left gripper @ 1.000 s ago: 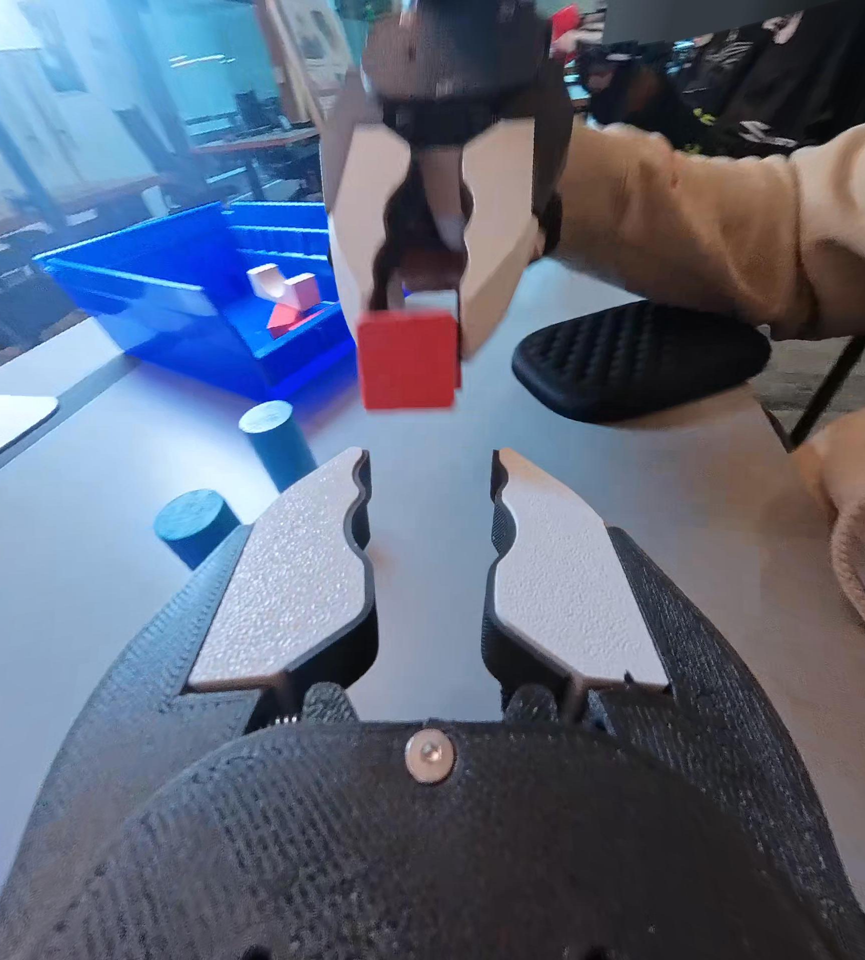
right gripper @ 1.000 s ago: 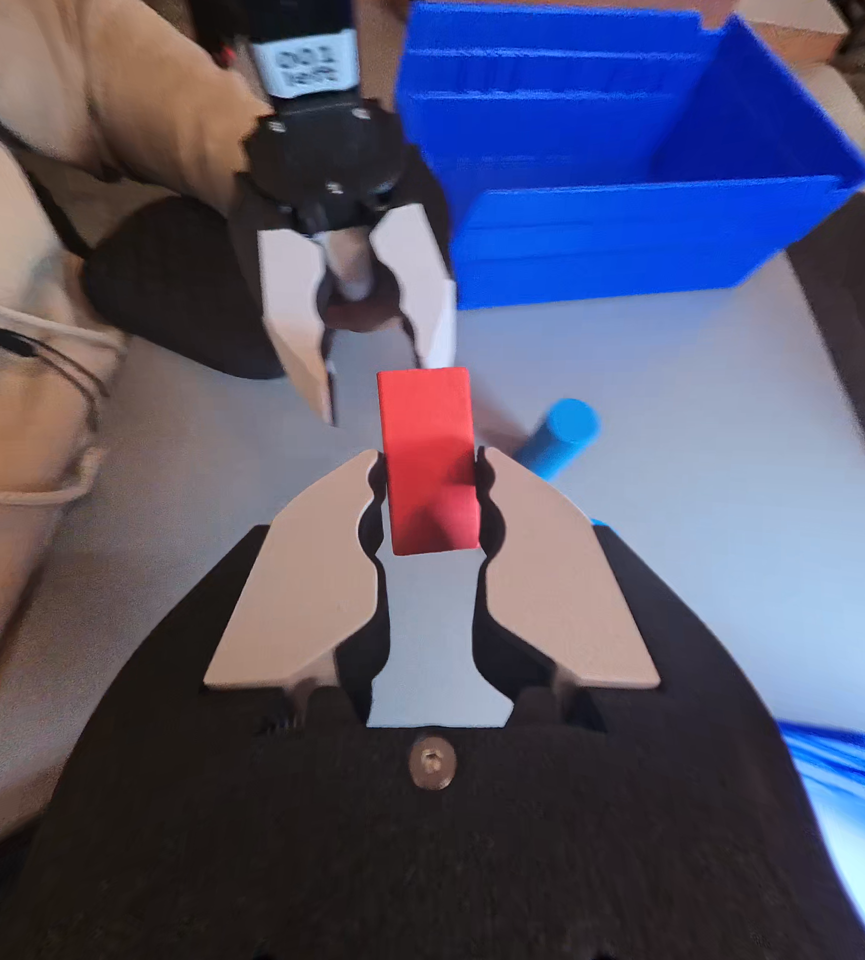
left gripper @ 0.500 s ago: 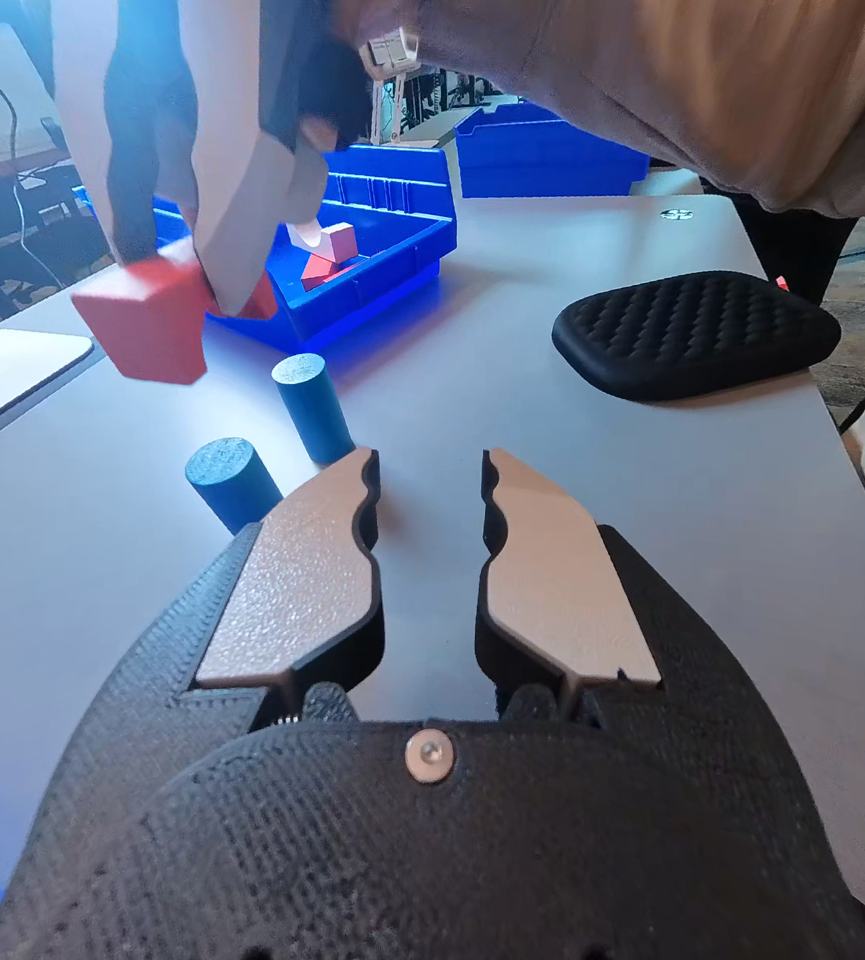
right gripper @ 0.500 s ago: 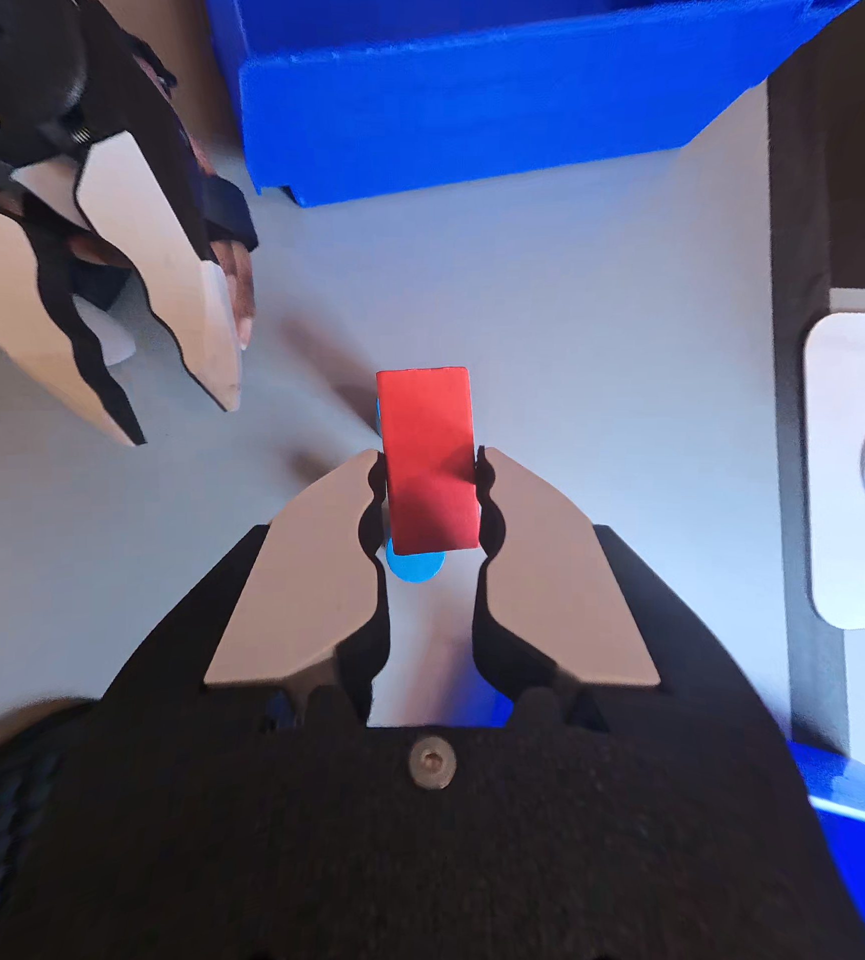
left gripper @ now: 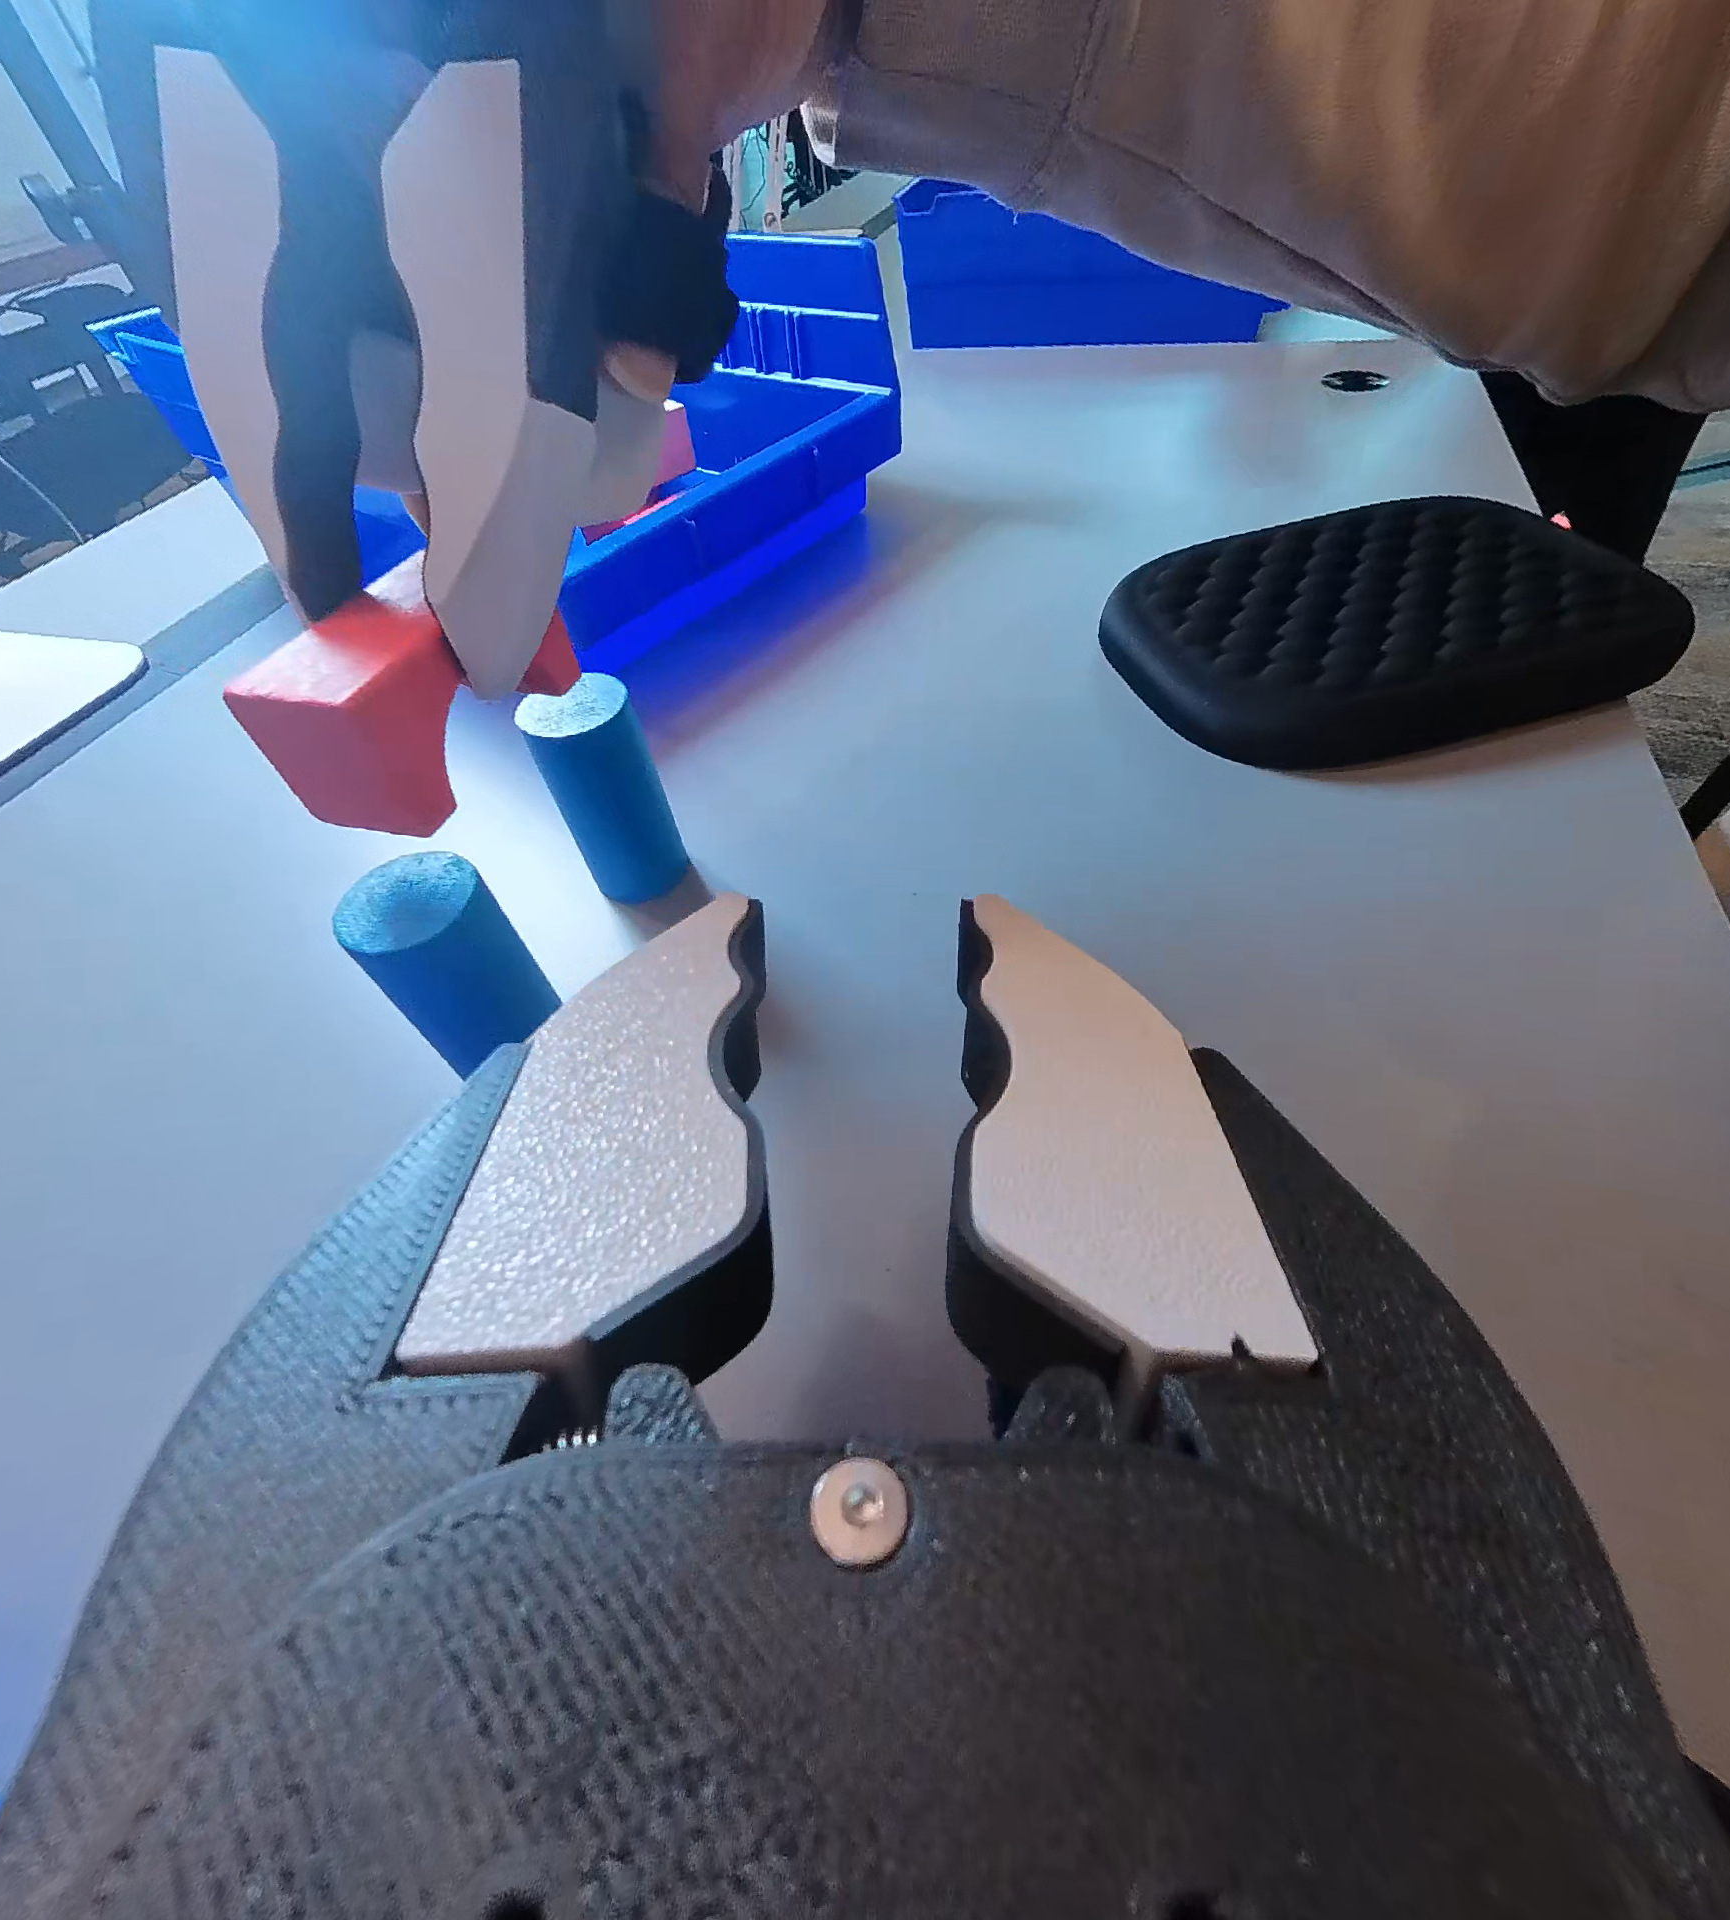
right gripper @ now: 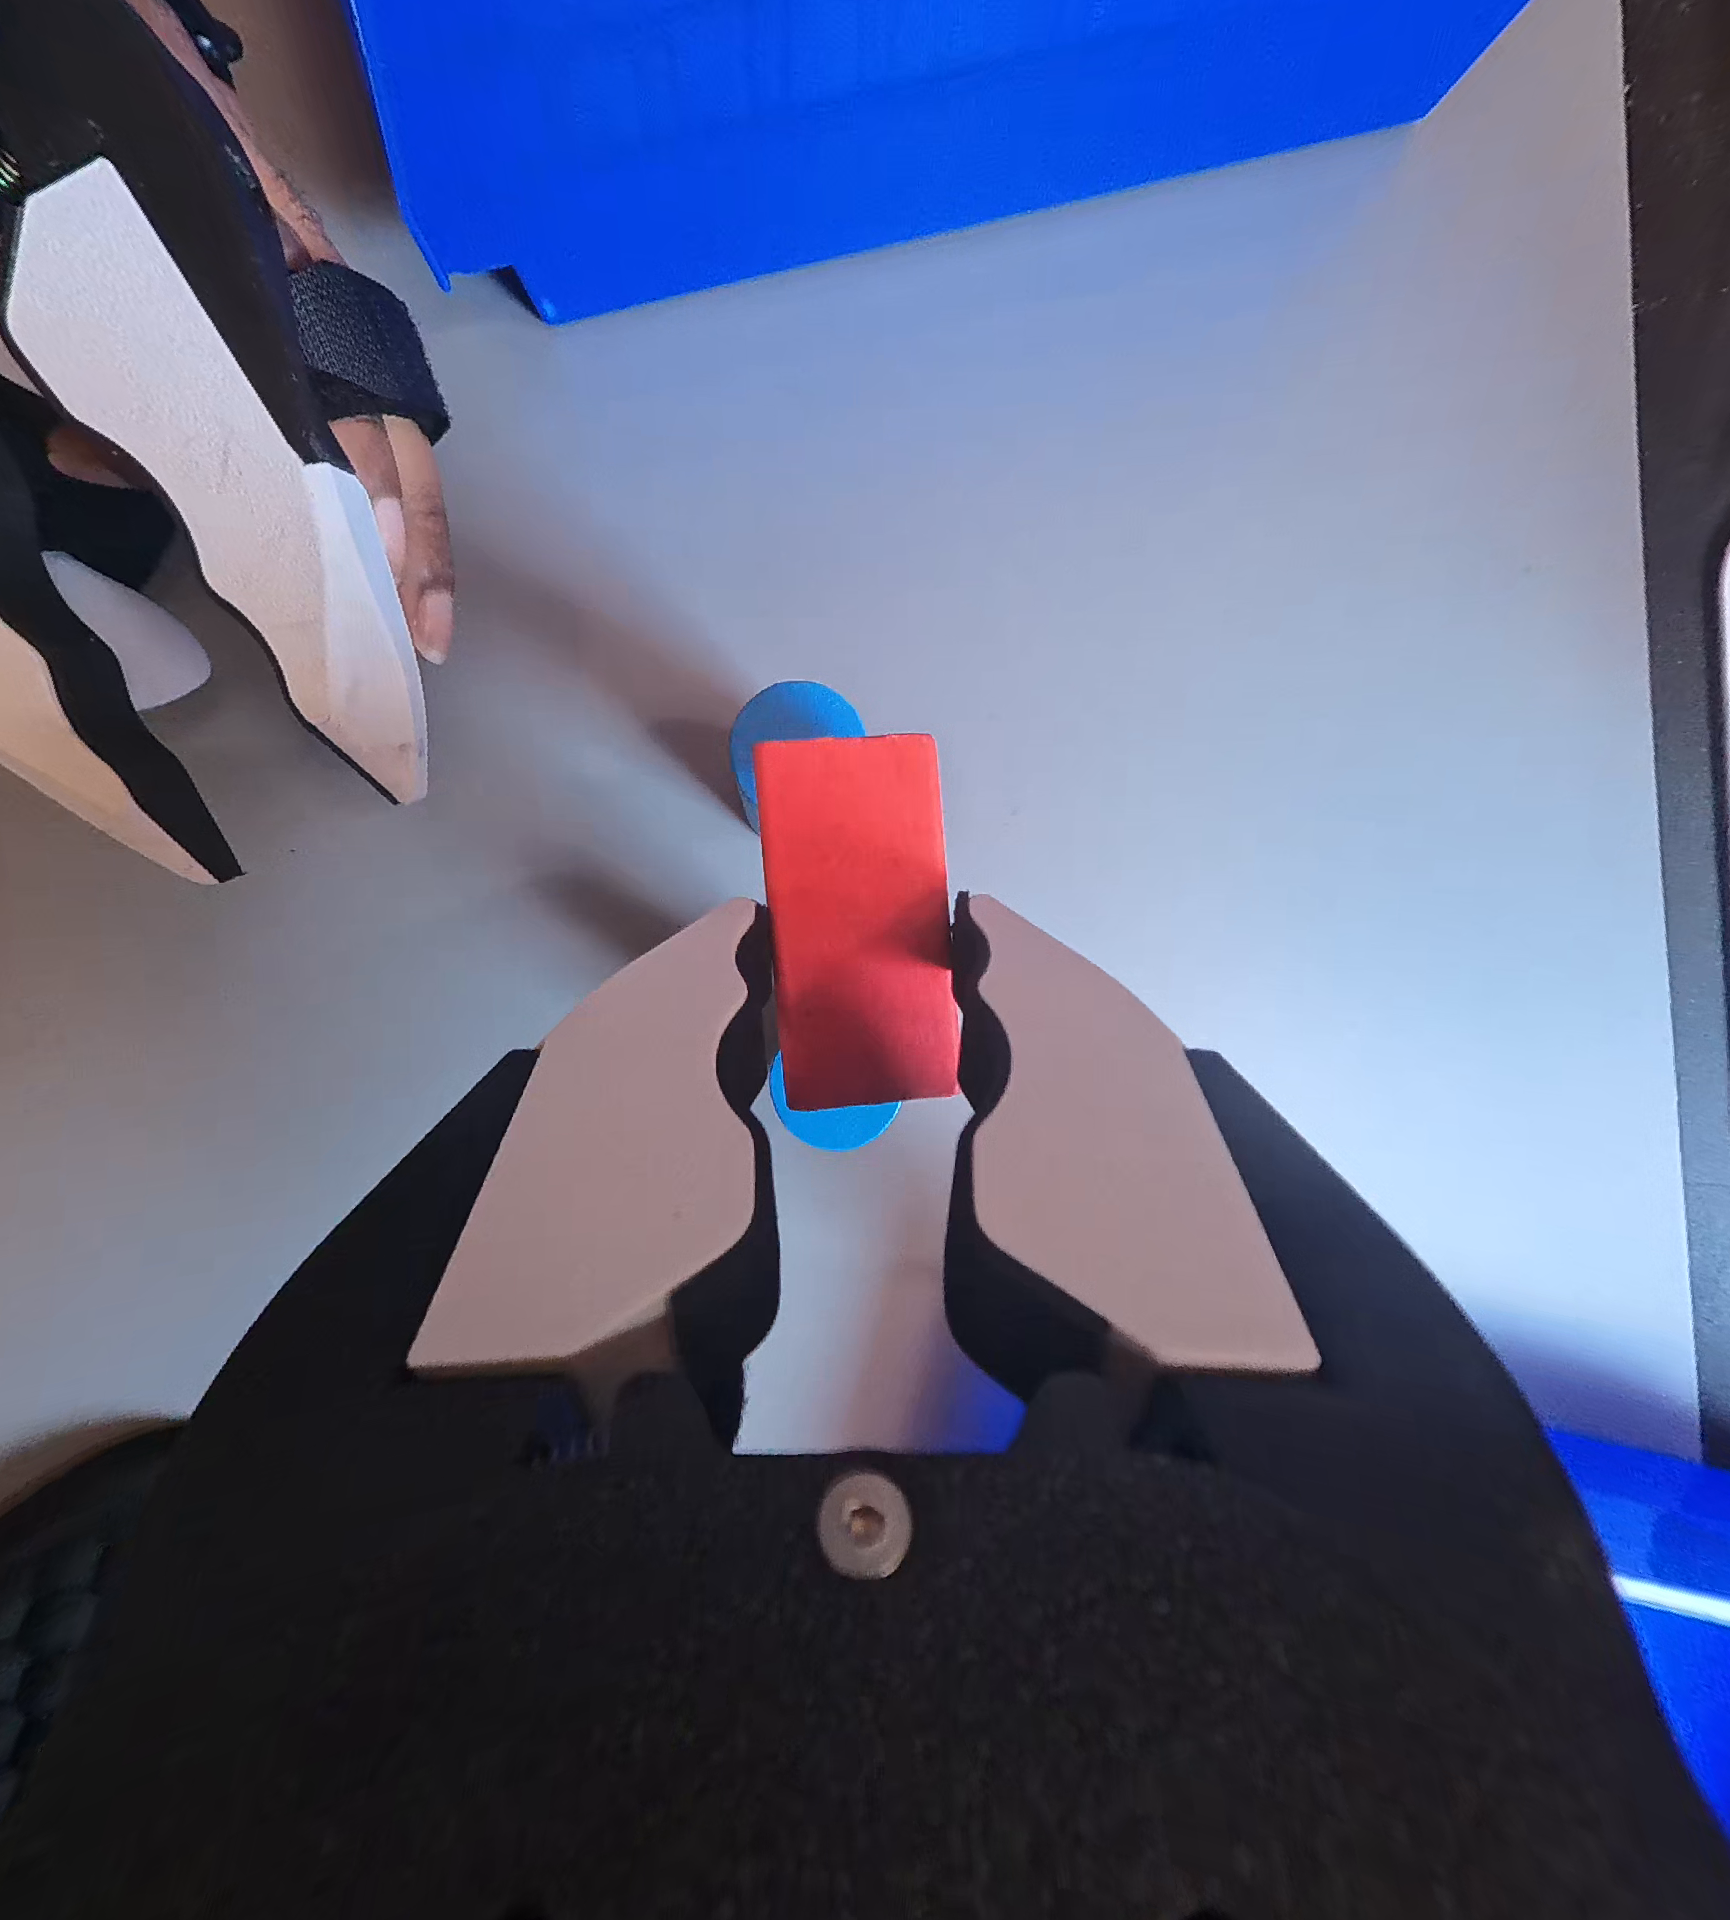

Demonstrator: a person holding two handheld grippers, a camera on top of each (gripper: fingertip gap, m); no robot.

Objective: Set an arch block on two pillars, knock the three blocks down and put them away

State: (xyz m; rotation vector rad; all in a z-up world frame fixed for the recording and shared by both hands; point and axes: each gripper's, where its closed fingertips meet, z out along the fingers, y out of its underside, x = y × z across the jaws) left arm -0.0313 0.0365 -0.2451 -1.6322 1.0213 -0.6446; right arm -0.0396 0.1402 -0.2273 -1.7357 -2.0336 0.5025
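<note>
Right gripper (right gripper: 861, 914), seen from its own camera looking straight down, has its two pale fingers pinched on the long sides of a red painted arch block (right gripper: 856, 920), whose flat rectangular top faces the lens. From the left wrist view the same gripper (left gripper: 393, 644) comes down from above with the red arch block (left gripper: 373, 727) held level in the air, its curved cut-out on the underside. Two dark blue cylindrical pillars stand upright on the grey tabletop (left gripper: 1152, 987): the nearer pillar (left gripper: 445, 966) and the farther pillar (left gripper: 601, 790), a little apart from each other. The arch hangs just over them, above their tops; whether it touches the farther one cannot be told. In the right wrist view only a blue edge of each pillar peeks out past either end of the block. Left gripper (left gripper: 861, 914) sits low over the table beside the pillars, its fingers spread and holding nothing. Behind the pillars lies a blue plastic bin (left gripper: 799, 457) with a few blocks inside, and a black textured pad (left gripper: 1391, 623) rests on the table off to the right.
</note>
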